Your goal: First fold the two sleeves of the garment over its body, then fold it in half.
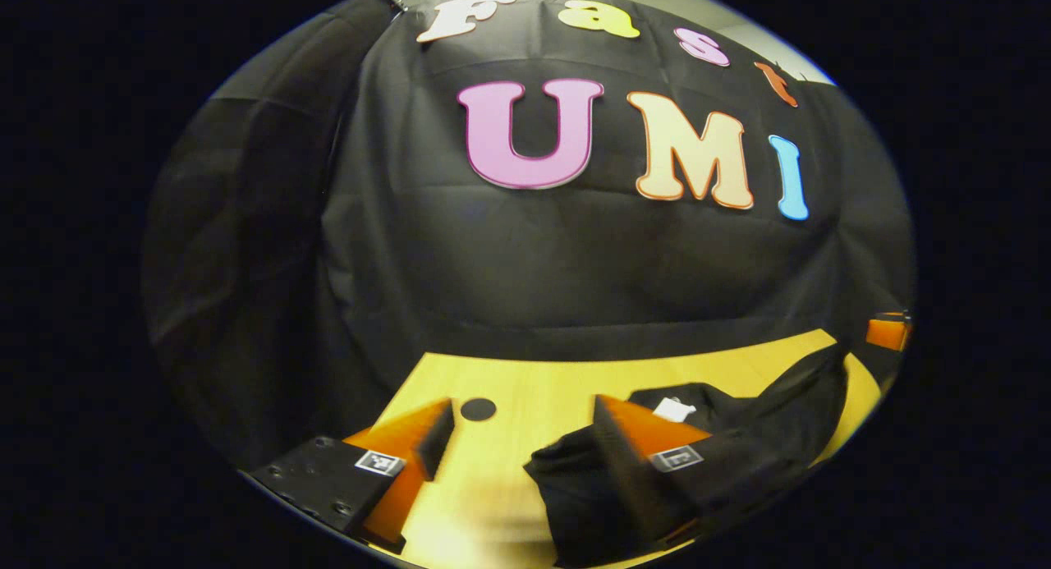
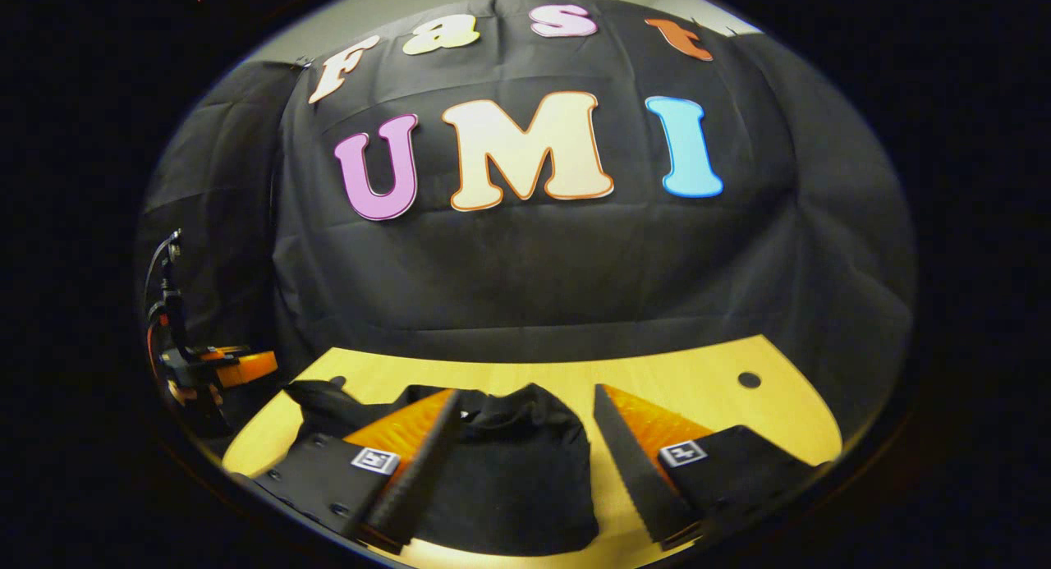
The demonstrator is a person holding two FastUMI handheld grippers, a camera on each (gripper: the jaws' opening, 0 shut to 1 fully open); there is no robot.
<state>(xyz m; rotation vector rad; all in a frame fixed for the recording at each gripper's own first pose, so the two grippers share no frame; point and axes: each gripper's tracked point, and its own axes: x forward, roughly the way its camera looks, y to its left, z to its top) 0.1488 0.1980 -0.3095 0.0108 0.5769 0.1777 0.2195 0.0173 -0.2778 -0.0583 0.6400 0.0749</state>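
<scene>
Both jaws stand wide open, gripping nothing. My left gripper hangs over the bare table, with the garment under its right finger only. My right gripper has the garment between its fingers but untouched. Closing now, I judge, could pinch several layers and drag the heap. It's black, rumpled, bunched mid-table, with a white tag.

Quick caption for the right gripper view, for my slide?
Right tongs open above a dark garment bunched on the wooden table, the other tongs off to the side.
</scene>
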